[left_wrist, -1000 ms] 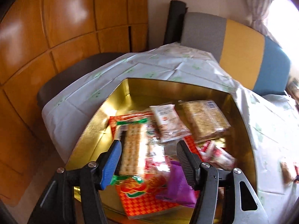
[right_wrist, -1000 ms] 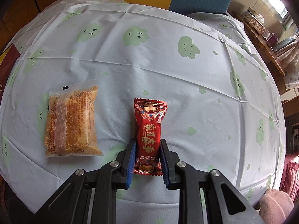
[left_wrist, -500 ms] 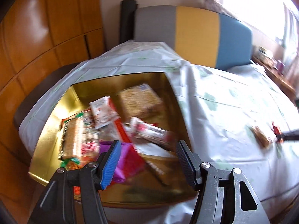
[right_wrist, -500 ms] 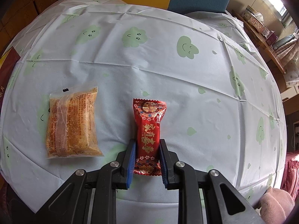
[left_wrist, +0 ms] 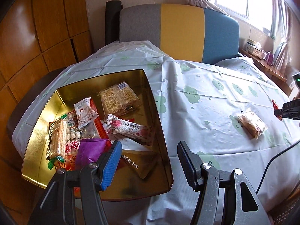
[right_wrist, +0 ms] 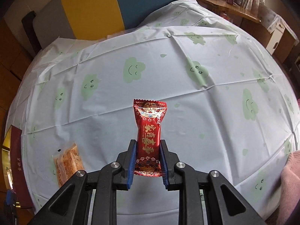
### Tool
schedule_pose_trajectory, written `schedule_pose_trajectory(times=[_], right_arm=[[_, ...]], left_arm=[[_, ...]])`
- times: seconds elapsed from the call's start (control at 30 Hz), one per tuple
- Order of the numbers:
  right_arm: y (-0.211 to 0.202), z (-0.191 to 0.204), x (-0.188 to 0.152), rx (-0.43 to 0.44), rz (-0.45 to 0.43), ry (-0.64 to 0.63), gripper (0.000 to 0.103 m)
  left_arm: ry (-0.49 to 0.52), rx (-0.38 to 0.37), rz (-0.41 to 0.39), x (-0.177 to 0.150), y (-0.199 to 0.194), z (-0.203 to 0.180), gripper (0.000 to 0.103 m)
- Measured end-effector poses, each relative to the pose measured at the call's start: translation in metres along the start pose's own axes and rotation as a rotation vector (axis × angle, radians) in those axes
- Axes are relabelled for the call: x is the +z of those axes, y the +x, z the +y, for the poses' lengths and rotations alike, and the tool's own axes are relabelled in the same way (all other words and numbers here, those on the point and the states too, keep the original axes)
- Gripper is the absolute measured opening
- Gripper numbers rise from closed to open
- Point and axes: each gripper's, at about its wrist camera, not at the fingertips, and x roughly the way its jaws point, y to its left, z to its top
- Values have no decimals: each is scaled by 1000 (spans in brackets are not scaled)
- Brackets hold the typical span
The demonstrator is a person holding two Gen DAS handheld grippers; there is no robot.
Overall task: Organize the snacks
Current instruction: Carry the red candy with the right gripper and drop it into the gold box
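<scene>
My right gripper (right_wrist: 147, 162) is shut on a red snack packet (right_wrist: 149, 135) with gold characters and holds it lifted above the tablecloth. An orange crispy snack in clear wrap (right_wrist: 67, 159) lies on the cloth to its lower left; it also shows in the left wrist view (left_wrist: 251, 124). My left gripper (left_wrist: 149, 161) is open and empty over the near right edge of a gold tin (left_wrist: 159, 123) that holds several snack packets, among them a purple one (left_wrist: 90, 151) and a pink-white bar (left_wrist: 129, 129).
The round table wears a pale cloth with green smiley clouds (right_wrist: 134, 69). A grey, yellow and blue chair back (left_wrist: 180, 31) stands behind it. Wooden cabinets (left_wrist: 37, 28) are at the left. The tin's edge (right_wrist: 9, 150) shows at the far left of the right wrist view.
My right gripper has lifted the red packet off the cloth and tilted up. My left gripper has swung right, from over the tin's snacks to its right edge, still open.
</scene>
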Motion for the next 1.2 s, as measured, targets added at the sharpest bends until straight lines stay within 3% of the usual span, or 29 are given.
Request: schedule_pose_trajectory(times=[0.1, 0.23, 0.57, 0.9, 1.2], right_arm=[[1, 10, -2, 40, 19, -37, 23], [11, 40, -14, 31, 56, -164, 23], [3, 55, -21, 60, 4, -236, 23], [-27, 112, -37, 194, 13, -399, 23], [-69, 224, -81, 430, -7, -592, 23]], left_arm=[[-7, 13, -3, -1, -2, 5, 62], [-38, 32, 1, -1, -1, 17, 62], [-119, 116, 12, -2, -1, 55, 62], [-253, 226, 15, -6, 1, 112, 62], [-329, 290, 1, -7, -3, 137, 62]])
